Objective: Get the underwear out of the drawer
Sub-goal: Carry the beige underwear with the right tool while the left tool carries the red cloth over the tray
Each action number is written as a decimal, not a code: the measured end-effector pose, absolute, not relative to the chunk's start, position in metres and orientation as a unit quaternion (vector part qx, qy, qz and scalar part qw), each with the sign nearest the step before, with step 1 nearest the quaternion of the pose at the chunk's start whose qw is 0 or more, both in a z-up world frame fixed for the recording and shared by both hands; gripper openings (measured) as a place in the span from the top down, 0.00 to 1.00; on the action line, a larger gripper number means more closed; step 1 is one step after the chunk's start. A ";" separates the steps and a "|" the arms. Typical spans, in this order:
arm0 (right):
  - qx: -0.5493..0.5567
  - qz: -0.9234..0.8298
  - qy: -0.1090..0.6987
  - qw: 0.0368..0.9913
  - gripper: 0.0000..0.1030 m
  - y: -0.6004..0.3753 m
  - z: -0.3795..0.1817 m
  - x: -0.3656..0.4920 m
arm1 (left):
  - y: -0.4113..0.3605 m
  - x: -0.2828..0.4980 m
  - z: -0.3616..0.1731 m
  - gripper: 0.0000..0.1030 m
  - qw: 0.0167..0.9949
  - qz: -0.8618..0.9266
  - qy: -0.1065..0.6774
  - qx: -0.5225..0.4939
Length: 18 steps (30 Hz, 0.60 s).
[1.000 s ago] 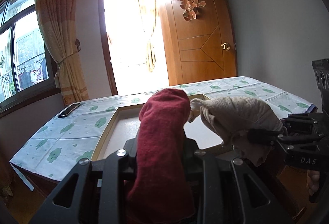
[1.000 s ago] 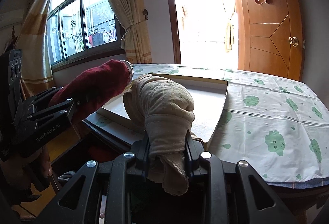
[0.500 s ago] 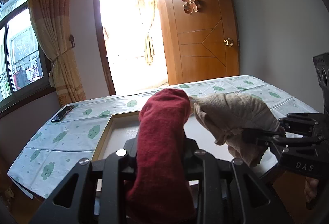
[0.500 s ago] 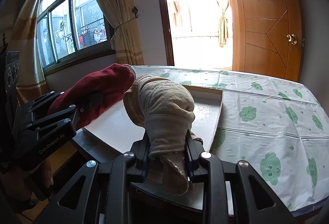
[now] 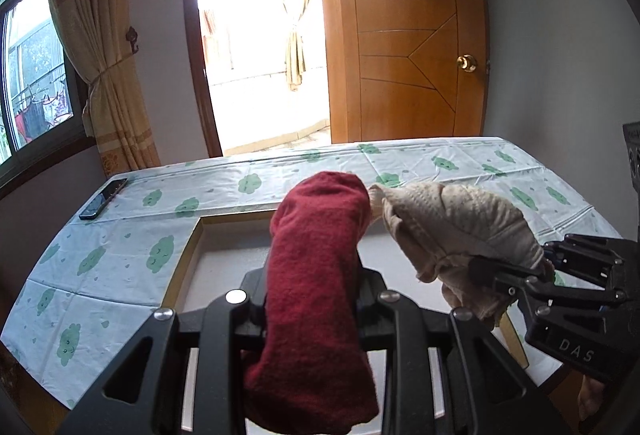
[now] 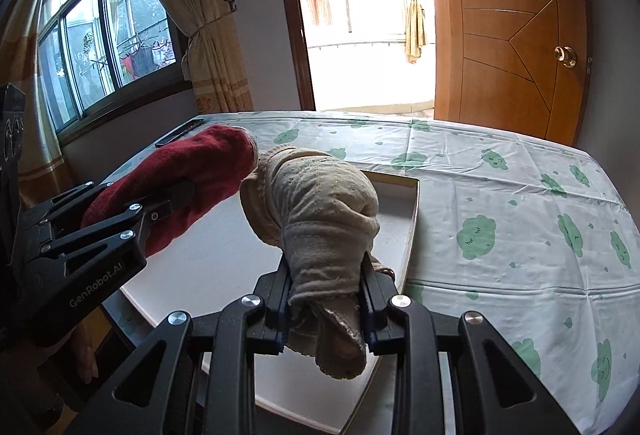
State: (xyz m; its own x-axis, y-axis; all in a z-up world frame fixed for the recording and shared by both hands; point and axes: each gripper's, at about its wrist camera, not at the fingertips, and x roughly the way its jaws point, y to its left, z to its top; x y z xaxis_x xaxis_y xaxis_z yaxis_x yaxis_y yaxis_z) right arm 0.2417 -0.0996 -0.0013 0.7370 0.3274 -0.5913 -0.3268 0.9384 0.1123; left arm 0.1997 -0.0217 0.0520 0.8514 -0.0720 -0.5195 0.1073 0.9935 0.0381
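Over the table, above a shallow white tray lying on the cloud-print cloth, 2 rolled garments are held up side by side.

Left wrist view: left gripper clamped on a dark red roll. Long axis runs straight away from the camera toward the open doorway; near end hangs below the jaws. At right, the right gripper enters side-on, gripping a beige roll whose far end points left, tip almost touching the red roll's tip. Only this view shows the phone lying flat at the table's left edge in full.

Right wrist view: left gripper seen from the side at left, red roll slanting up and to the right. Right gripper closed on the beige roll; long axis runs away from the camera, slightly left, frayed end drooping below the jaws. Only this view shows the window with laundry outside, the tray's right rim, and part of a hand at lower left.

Both views: wooden door at right, open, round knob.
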 end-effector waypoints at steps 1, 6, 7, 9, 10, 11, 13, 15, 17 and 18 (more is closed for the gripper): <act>0.002 0.173 0.321 0.931 0.71 -0.100 -0.001 0.247 | -0.021 0.205 0.052 0.73 0.960 -0.047 0.274 0.024; 0.008 0.162 0.340 0.926 0.71 -0.102 -0.004 0.270 | -0.012 0.231 0.048 0.73 0.951 -0.050 0.305 -0.025; 0.009 0.161 0.343 0.925 0.71 -0.102 -0.005 0.273 | -0.011 0.235 0.046 0.73 0.949 -0.049 0.311 -0.032; 0.011 0.157 0.348 0.924 0.71 -0.101 -0.006 0.280 | -0.009 0.244 0.041 0.73 0.943 -0.048 0.324 -0.050; 0.011 0.155 0.350 0.924 0.71 -0.101 -0.006 0.283 | -0.007 0.248 0.039 0.73 0.941 -0.048 0.330 -0.058; 0.012 0.154 0.352 0.923 0.71 -0.101 -0.007 0.286 | -0.007 0.252 0.037 0.73 0.939 -0.047 0.334 -0.063; 0.017 0.151 0.358 0.921 0.71 -0.101 -0.007 0.292 | -0.007 0.258 0.035 0.73 0.937 -0.048 0.340 -0.072; 0.024 0.149 0.366 0.918 0.71 -0.101 -0.009 0.298 | -0.009 0.263 0.034 0.73 0.935 -0.047 0.344 -0.076; 0.025 0.144 0.371 0.917 0.71 -0.101 -0.011 0.304 | -0.012 0.268 0.033 0.73 0.933 -0.047 0.347 -0.078; 0.025 0.142 0.374 0.916 0.71 -0.101 -0.012 0.307 | -0.014 0.271 0.033 0.73 0.933 -0.049 0.348 -0.078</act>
State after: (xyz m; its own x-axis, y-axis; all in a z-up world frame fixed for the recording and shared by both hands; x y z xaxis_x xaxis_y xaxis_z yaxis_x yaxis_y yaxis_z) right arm 0.3068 -0.1007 -0.0117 0.6796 0.2782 -0.6788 -0.2404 0.9587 0.1521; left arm 0.2706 -0.0140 0.0325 0.7524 -0.1447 -0.6426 0.0363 0.9832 -0.1789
